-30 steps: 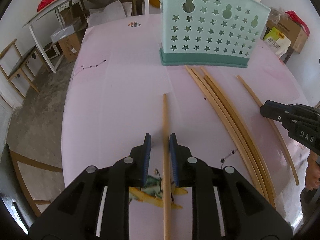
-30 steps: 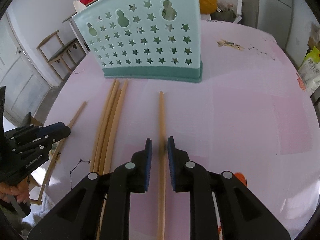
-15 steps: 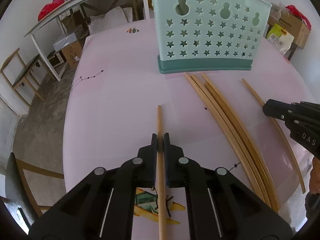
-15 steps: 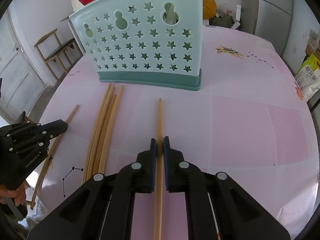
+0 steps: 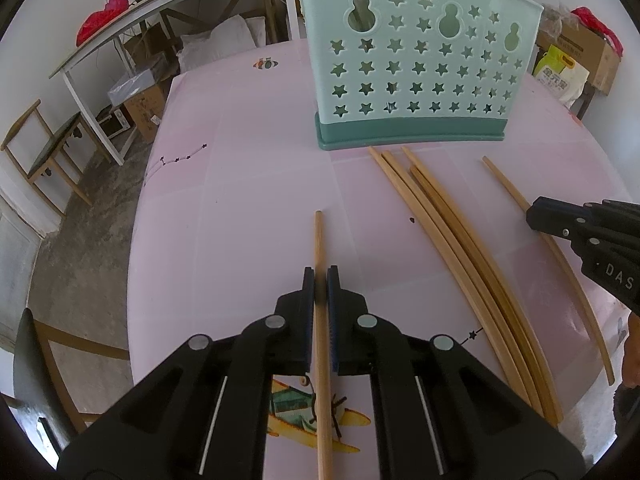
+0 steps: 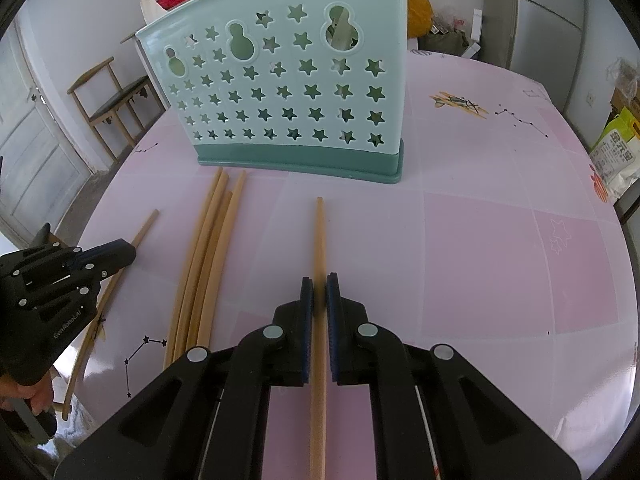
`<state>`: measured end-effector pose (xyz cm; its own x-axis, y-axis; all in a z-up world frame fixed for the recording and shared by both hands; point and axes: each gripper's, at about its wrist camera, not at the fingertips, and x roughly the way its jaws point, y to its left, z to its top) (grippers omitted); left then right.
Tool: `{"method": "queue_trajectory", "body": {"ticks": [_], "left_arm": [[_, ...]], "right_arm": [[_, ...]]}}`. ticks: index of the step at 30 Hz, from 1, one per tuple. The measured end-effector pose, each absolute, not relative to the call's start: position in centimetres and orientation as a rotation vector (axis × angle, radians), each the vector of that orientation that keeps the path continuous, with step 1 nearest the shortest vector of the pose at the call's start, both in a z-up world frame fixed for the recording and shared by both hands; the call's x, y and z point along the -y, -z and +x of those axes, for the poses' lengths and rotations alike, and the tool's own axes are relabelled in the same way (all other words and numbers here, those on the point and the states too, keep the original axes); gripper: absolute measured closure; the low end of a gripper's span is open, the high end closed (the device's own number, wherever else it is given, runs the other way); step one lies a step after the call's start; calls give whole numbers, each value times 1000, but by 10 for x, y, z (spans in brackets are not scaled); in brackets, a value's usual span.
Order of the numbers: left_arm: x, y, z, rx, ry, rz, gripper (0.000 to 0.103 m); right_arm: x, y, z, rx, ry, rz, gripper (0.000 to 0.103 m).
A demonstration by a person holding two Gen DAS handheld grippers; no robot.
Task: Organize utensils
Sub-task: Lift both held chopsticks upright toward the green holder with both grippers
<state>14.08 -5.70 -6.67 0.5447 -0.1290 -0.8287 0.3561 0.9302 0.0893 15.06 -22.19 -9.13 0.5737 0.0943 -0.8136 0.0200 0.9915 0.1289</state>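
My left gripper is shut on a wooden chopstick that points toward the mint star-pattern utensil holder. My right gripper is shut on another wooden chopstick, also pointing at the holder. Both chopsticks are held a little above the pink table. Several loose chopsticks lie on the table between the two grippers; they also show in the right wrist view. Each gripper appears at the edge of the other's view: the right gripper and the left gripper.
The pink table has printed star lines and a plane sticker. One lone chopstick lies under the right gripper's side. Chairs, a white bench and boxes stand on the floor around the table.
Both grippers have closed on their chopsticks and lifted them slightly; the holder now looks closer and larger in both views.
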Motion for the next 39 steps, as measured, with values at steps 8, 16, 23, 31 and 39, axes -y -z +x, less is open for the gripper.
{"method": "queue_trajectory", "body": {"ticks": [8, 16, 23, 31, 39], "left_arm": [[60, 67, 140, -948, 289, 273, 98], [61, 66, 139, -945, 286, 278, 98], [61, 67, 140, -944, 285, 278, 98], [62, 66, 139, -943, 283, 277, 98], [64, 66, 143, -939, 273, 272, 98]], "right_arm": [[230, 86, 151, -949, -49, 170, 96], [238, 65, 147, -899, -70, 219, 96], [239, 50, 143, -866, -82, 243, 96], [241, 38, 138, -831, -94, 267, 96], [244, 29, 134, -803, -105, 281, 96]]}}
